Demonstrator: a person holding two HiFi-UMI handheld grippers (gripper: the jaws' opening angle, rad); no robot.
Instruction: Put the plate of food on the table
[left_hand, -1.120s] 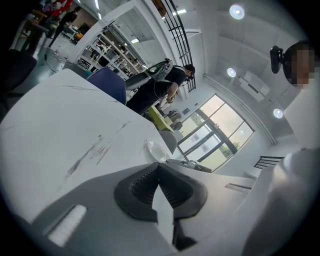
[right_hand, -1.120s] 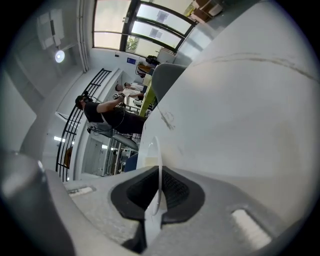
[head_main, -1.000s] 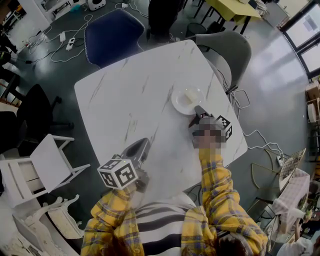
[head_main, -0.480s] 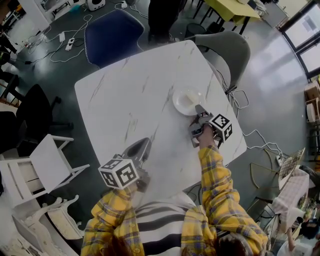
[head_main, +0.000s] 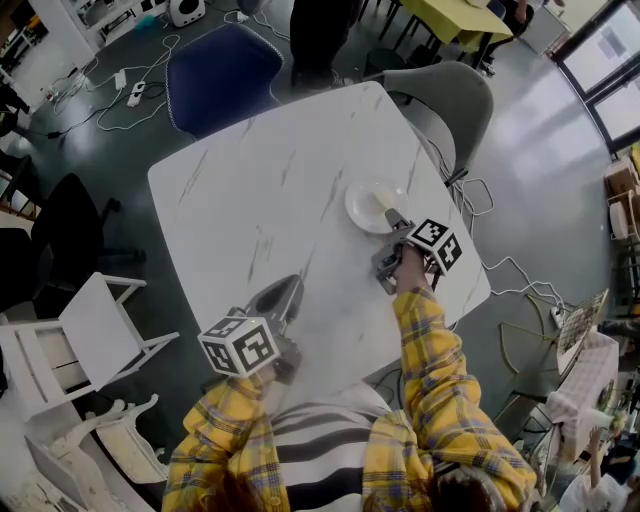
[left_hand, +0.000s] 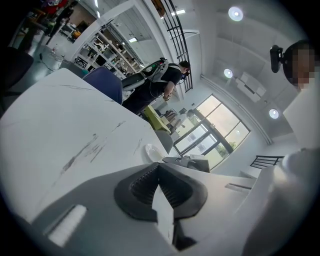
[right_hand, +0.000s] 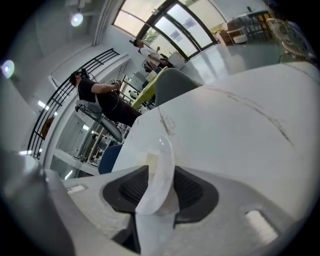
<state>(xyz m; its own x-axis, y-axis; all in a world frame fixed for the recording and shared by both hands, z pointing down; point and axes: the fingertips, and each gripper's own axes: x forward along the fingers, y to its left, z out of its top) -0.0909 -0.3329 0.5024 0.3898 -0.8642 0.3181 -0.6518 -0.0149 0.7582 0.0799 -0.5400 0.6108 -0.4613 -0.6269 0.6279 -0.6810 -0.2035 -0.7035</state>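
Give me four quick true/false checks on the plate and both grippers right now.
1. The plate rests on the table. True.
2. The right gripper clamps the plate's rim. False: its jaws have just been opening and now stand apart, one on either side of the rim.
3. A pale piece of food lies on the plate. True.
4. The left gripper holds the plate's other side. False: its jaws are together on nothing, over the table's near part, well apart from the plate.
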